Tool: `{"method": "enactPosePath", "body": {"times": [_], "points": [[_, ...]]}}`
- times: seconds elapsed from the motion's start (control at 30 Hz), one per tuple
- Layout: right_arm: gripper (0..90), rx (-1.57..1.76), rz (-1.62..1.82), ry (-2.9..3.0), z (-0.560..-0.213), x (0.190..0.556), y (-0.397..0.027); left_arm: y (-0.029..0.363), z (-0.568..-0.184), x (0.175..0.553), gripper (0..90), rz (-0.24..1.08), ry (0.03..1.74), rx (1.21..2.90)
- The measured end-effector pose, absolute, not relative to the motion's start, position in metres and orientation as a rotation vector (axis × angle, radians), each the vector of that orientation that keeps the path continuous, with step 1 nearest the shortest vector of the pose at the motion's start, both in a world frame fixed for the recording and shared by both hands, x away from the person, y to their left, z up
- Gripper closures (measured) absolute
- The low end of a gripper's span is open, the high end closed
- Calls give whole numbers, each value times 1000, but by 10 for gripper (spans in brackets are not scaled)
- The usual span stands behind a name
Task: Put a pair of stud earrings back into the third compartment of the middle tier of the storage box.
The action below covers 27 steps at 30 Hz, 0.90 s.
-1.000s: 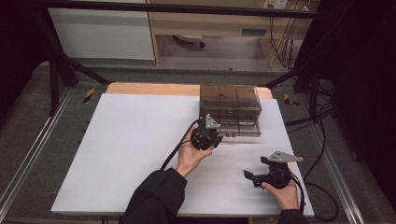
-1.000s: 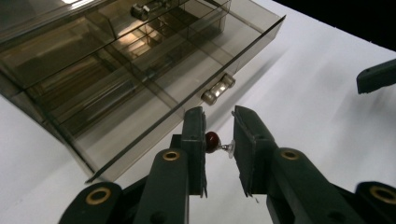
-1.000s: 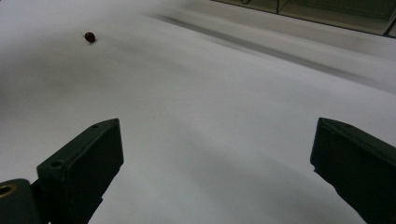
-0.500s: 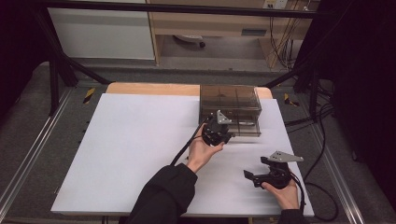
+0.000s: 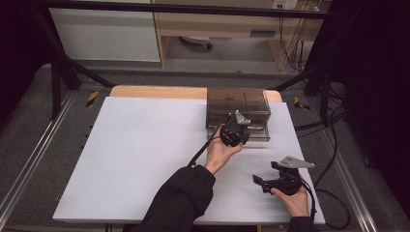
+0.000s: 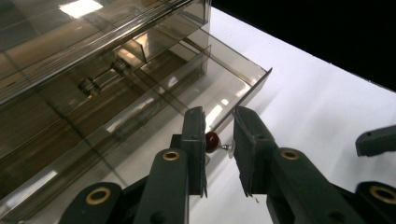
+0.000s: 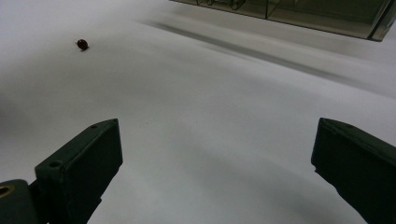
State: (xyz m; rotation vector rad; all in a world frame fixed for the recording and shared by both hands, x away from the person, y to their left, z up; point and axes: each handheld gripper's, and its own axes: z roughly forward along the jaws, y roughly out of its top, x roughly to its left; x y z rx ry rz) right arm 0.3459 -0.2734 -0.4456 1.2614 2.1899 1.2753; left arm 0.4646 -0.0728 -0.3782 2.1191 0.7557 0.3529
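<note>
A smoky clear drawer box (image 5: 237,99) stands at the far right of the white table (image 5: 145,154), its bottom drawer (image 6: 219,88) pulled out. My left gripper (image 5: 235,129) hovers at the drawer's front, shut on a small red-headed pin (image 6: 212,141) that spans its narrow gap (image 6: 218,119). My right gripper (image 5: 265,175) rests near the front right edge, jaws wide open and empty (image 7: 217,140). A second small red bead (image 7: 82,44) lies on the table far ahead of the right gripper.
The box's upper drawers (image 6: 93,56) are shut and hold small metal parts. A jaw of the right gripper (image 6: 376,140) shows at the right edge of the left gripper view. Metal frame rails (image 5: 29,164) run along the table's sides.
My left hand has carried its gripper to the right and slightly farther back, up to the front of the open drawer. The right gripper has stayed put.
</note>
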Motion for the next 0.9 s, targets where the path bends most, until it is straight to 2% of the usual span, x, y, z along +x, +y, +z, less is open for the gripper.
{"method": "enactPosePath", "body": {"times": [0.5,0.9], "points": [[27,1261,1281,2189,-445,346,-275,-102,-383,486,741,410,803,2118],[27,1260,1286,2187,-445,346,-275,-112,-396,497,741,399,828,2128]]}}
